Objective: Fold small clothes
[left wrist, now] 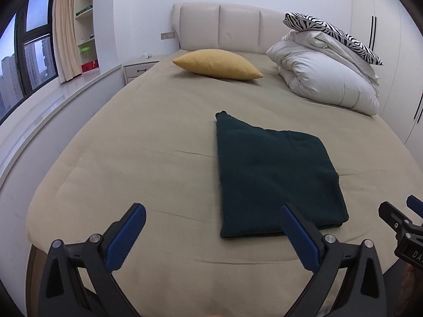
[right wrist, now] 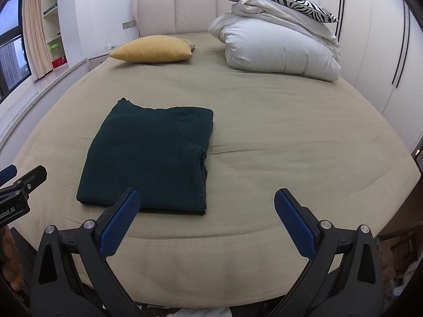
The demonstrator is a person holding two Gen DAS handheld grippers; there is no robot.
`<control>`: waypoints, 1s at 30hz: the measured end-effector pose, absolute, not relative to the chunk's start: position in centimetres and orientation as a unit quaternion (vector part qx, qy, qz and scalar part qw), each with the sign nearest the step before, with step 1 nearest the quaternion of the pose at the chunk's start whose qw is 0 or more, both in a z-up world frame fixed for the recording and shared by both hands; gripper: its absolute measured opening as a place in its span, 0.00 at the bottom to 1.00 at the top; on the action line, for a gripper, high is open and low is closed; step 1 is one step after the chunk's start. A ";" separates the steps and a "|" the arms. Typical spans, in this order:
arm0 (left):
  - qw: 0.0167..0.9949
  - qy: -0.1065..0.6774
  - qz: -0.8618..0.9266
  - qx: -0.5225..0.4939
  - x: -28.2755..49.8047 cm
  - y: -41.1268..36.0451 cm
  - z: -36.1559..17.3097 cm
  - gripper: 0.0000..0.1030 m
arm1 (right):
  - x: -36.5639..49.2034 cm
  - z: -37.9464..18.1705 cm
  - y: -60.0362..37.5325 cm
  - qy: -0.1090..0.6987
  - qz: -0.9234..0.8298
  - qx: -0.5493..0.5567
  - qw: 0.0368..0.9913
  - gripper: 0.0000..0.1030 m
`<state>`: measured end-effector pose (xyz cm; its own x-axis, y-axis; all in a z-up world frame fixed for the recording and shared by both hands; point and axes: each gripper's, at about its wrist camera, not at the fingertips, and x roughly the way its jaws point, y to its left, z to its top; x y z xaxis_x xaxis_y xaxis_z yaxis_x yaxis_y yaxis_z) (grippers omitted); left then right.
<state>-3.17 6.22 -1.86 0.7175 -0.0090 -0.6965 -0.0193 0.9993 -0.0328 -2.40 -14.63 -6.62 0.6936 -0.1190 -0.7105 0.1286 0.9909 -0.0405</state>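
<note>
Right gripper (left wrist: pixel 401 218): only its tip is showing at the left wrist view's right edge; jaw spread unreadable there.
Left gripper (right wrist: pixel 19 178): only a tip is showing at the right wrist view's left edge.
Hand (right wrist: pixel 10 261): a sliver is showing at the lower left edge, blurred.
Cloth (left wrist: pixel 275 177): its near edge is lying partly behind a blue pad (left wrist: pixel 297 233); the layers beneath are hidden.
Shelf (left wrist: pixel 86 26): items are too small to identify.
Bed (right wrist: pixel 238 232): the foot is passing out of sight behind both gripper frames.
</note>
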 end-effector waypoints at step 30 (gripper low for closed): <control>0.921 0.389 0.006 -0.013 -3.4 5.5 -2.9 1.00 | -2.7 -6.1 -13.1 0.389 -0.060 0.013 0.919 1.00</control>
